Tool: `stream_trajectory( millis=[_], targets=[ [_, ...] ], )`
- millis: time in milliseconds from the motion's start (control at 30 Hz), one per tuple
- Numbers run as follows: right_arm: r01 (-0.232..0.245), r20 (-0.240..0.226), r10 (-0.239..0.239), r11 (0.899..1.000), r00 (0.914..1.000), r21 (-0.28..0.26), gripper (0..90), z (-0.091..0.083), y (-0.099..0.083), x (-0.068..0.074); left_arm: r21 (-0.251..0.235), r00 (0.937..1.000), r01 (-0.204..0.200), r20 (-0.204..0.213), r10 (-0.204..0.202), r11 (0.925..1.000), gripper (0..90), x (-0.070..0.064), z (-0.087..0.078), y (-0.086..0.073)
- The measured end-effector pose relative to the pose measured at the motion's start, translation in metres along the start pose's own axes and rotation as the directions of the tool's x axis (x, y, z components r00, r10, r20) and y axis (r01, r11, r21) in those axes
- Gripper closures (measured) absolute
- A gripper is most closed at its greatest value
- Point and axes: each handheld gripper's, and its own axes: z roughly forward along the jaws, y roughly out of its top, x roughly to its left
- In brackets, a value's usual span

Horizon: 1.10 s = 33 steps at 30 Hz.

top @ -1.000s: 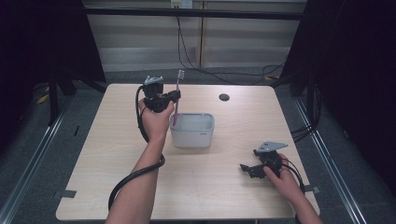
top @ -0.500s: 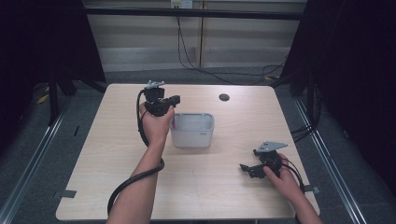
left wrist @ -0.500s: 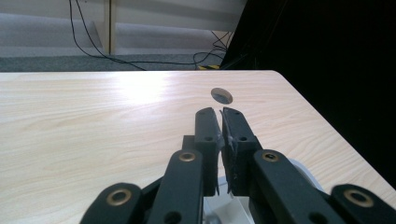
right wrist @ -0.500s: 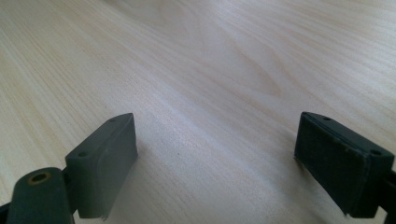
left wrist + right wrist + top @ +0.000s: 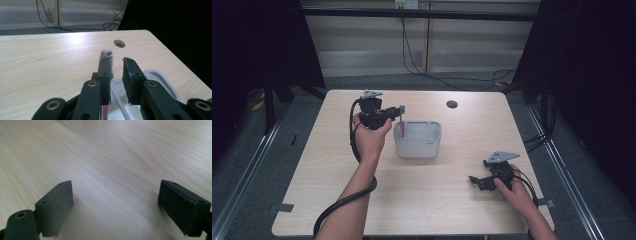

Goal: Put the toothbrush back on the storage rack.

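Left gripper (image 5: 398, 113) over the grey bin's (image 5: 417, 148) left rim, fingers parted, toothbrush (image 5: 106, 58) slipping loose beside one finger, likely dropping in. Right gripper (image 5: 477, 181) idle on desk (image 5: 312, 170), fingers wide, empty.

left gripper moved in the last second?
Yes. The left gripper has tilted down toward the white plastic bin, bringing the pink toothbrush from upright above it to its left rim.
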Motion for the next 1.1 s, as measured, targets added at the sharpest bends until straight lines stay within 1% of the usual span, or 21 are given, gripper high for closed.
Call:
stream_trajectory(
  millis=[67, 200, 233, 300, 400, 433, 500, 567, 633, 700, 833, 867, 933, 1067, 1100],
  targets=[
    [0.002, 0.000, -0.002, 1.000, 1.0000, 0.001, 12.4, 0.000, 0.000, 0.000, 0.006, 1.0000, 0.003, -0.002, -0.003, 1.0000, 73.9, 0.004, -0.004, -0.002],
    [0.003, -0.003, -0.003, 1.000, 1.0000, -0.001, 12.6, 0.000, 0.000, 0.000, 0.013, 1.0000, -0.003, -0.008, 0.003, 0.9999, 71.2, 0.010, -0.011, -0.008],
    [0.003, -0.002, -0.003, 1.000, 1.0000, 0.000, 12.6, 0.000, 0.000, 0.000, 0.015, 0.9999, -0.009, -0.012, 0.009, 0.9998, 70.5, 0.012, -0.013, -0.009],
    [0.002, -0.001, -0.002, 1.000, 1.0000, 0.000, 12.5, 0.000, 0.000, 0.000, 0.019, 0.9998, -0.006, -0.020, 0.007, 0.9998, 68.6, 0.016, -0.016, -0.012],
    [0.002, 0.000, -0.002, 1.000, 1.0000, 0.001, 12.5, 0.000, 0.000, 0.000, 0.017, 0.9996, -0.001, -0.027, 0.001, 0.9998, 65.1, 0.019, -0.018, -0.015],
    [0.003, -0.002, -0.003, 1.000, 1.0000, 0.000, 12.5, 0.000, 0.000, 0.000, 0.019, 0.9995, -0.001, -0.032, 0.001, 0.9998, 63.5, 0.022, -0.021, -0.018],
    [0.004, -0.003, -0.004, 1.000, 1.0000, -0.001, 12.6, 0.000, 0.000, 0.000, 0.024, 0.9992, -0.010, -0.039, 0.011, 0.9997, 60.2, 0.025, -0.022, -0.021],
    [0.002, -0.001, -0.002, 1.000, 1.0000, 0.001, 12.5, 0.000, 0.000, 0.000, 0.041, 0.9988, -0.019, -0.044, 0.021, 0.9990, 56.0, 0.028, -0.022, -0.026],
    [0.002, -0.001, -0.002, 1.000, 1.0000, 0.000, 12.5, 0.000, 0.000, 0.000, 0.059, 0.9988, -0.029, -0.039, 0.031, 0.9979, 50.6, 0.030, -0.020, -0.032],
    [0.002, -0.001, -0.002, 1.000, 1.0000, 0.001, 12.5, 0.000, 0.000, 0.000, 0.063, 0.9985, -0.032, -0.042, 0.034, 0.9975, 46.0, 0.032, -0.020, -0.038],
    [0.002, -0.002, -0.002, 1.000, 1.0000, -0.001, 12.6, 0.000, 0.000, -0.001, 0.077, 0.9988, -0.032, -0.033, 0.035, 0.9965, 40.5, 0.037, -0.022, -0.050],
    [0.002, 0.000, -0.002, 1.000, 1.0000, 0.001, 12.5, 0.000, 0.000, 0.000, 0.077, 0.9988, -0.032, -0.033, 0.035, 0.9965, 39.4, 0.037, -0.022, -0.050],
    [0.004, 0.001, -0.004, 1.000, 1.0000, 0.001, 12.5, 0.000, 0.000, 0.000, 0.084, 0.9995, -0.020, -0.021, 0.022, 0.9963, 38.1, 0.042, -0.025, -0.058],
    [0.004, 0.001, -0.004, 1.000, 1.0000, 0.001, 12.5, 0.000, 0.000, 0.000, 0.082, 0.9996, -0.021, -0.018, 0.023, 0.9964, 36.7, 0.049, -0.031, -0.065],
    [0.003, 0.001, -0.003, 1.000, 1.0000, 0.001, 12.5, 0.000, 0.000, 0.000, 0.077, 0.9997, -0.016, -0.015, 0.018, 0.9969, 36.3, 0.050, -0.033, -0.066]
  ],
)
